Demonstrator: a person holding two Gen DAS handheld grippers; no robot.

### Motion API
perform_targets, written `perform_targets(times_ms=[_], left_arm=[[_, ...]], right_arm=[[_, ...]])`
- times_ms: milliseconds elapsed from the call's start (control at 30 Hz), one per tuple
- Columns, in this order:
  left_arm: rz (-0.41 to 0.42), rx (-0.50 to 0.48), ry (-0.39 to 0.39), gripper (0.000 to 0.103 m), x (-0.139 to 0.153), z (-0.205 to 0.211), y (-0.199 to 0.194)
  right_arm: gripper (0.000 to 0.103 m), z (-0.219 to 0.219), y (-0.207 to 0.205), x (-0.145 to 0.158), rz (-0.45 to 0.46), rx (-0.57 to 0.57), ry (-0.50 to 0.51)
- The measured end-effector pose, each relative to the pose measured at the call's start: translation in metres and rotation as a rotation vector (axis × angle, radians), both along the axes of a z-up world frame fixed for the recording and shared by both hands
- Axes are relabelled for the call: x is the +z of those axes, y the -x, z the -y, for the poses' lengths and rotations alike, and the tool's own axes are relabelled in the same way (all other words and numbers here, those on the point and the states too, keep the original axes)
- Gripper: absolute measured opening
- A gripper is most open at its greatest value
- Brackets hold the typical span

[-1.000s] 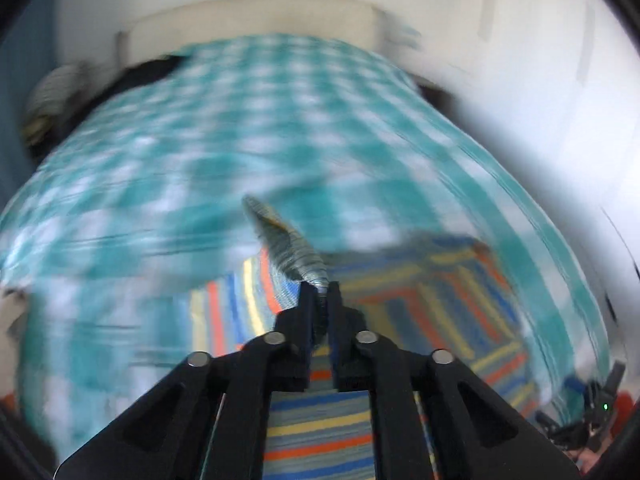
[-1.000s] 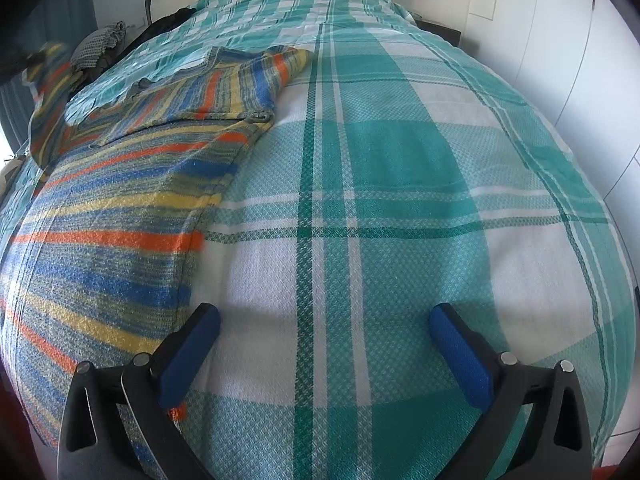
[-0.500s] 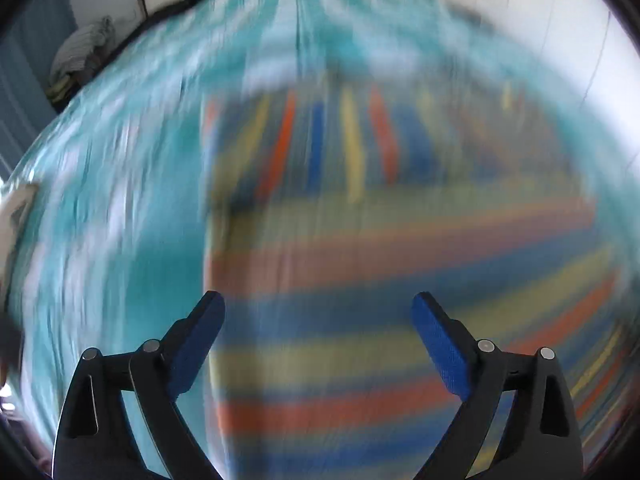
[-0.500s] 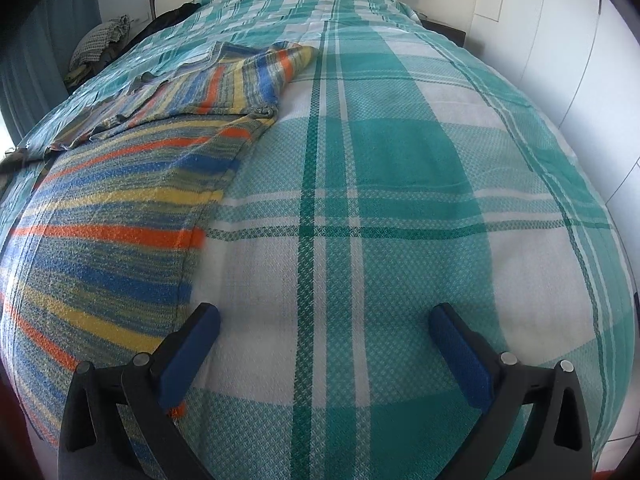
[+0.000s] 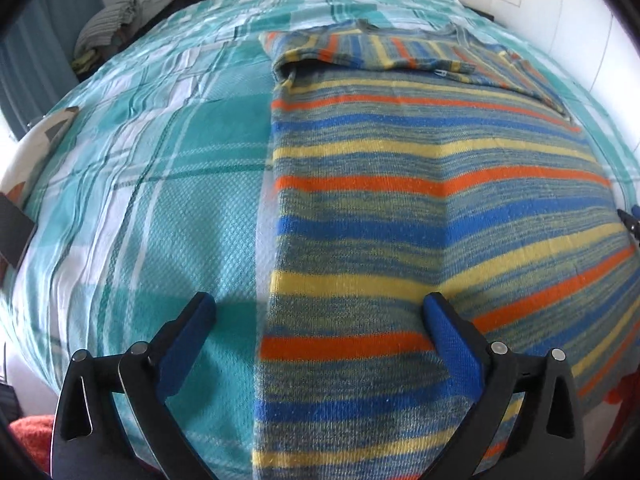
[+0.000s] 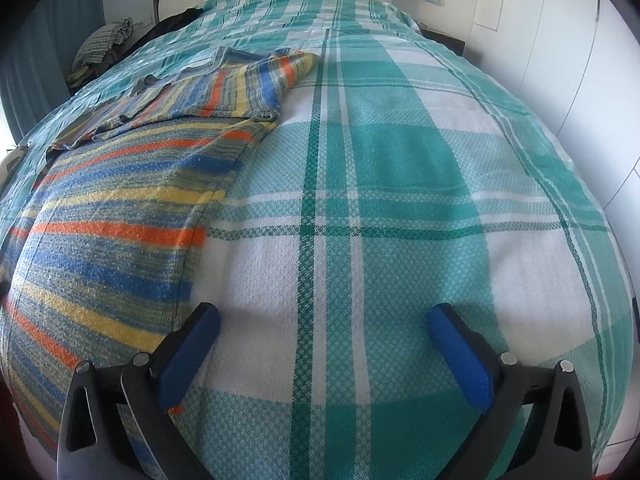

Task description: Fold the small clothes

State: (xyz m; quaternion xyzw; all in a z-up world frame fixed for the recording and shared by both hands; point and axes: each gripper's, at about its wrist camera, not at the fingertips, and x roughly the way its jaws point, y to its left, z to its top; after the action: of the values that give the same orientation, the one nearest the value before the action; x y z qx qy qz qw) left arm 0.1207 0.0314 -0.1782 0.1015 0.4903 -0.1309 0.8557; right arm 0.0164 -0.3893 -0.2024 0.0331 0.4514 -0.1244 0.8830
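A second ago the left gripper (image 5: 319, 322) is clamped on a bunched fold of the striped knit sweater (image 5: 420, 208), lifted above the plaid bedspread (image 5: 160, 184). Now its jaws are opening, wide apart, with nothing pinched; they hang over the sweater's left edge near the bed's foot. The sleeve that was raised at the left now lies flat, folded across the sweater's upper part toward the headboard end.

surface: bed (image 6: 400, 184), teal-white plaid cover | on it: striped knit garment (image 5: 400, 208) lying flat, top folded over
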Motion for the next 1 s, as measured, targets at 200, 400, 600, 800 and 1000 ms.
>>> perform_targets(times_ms=[200,400,600,800,1000], left_arm=[[0.065,0.024,-0.014,0.102,-0.002,0.003,0.007],[0.099,0.029,-0.013,0.102,-0.003,0.003,0.009],[0.115,0.035,-0.008,0.102,-0.003,0.004,0.010],[0.134,0.020,-0.002,0.102,-0.004,0.004,0.010],[0.155,0.038,-0.007,0.102,-0.004,0.005,0.013]], right_arm=[[0.103,-0.001,0.002,-0.001,0.016,0.000,0.006],[0.103,-0.002,0.003,-0.001,0.022,-0.001,0.014],[0.103,-0.005,0.006,-0.001,0.030,-0.004,0.022],[0.103,-0.002,0.005,-0.002,0.032,0.001,0.016],[0.103,-0.003,0.006,-0.002,0.043,-0.001,0.024]])
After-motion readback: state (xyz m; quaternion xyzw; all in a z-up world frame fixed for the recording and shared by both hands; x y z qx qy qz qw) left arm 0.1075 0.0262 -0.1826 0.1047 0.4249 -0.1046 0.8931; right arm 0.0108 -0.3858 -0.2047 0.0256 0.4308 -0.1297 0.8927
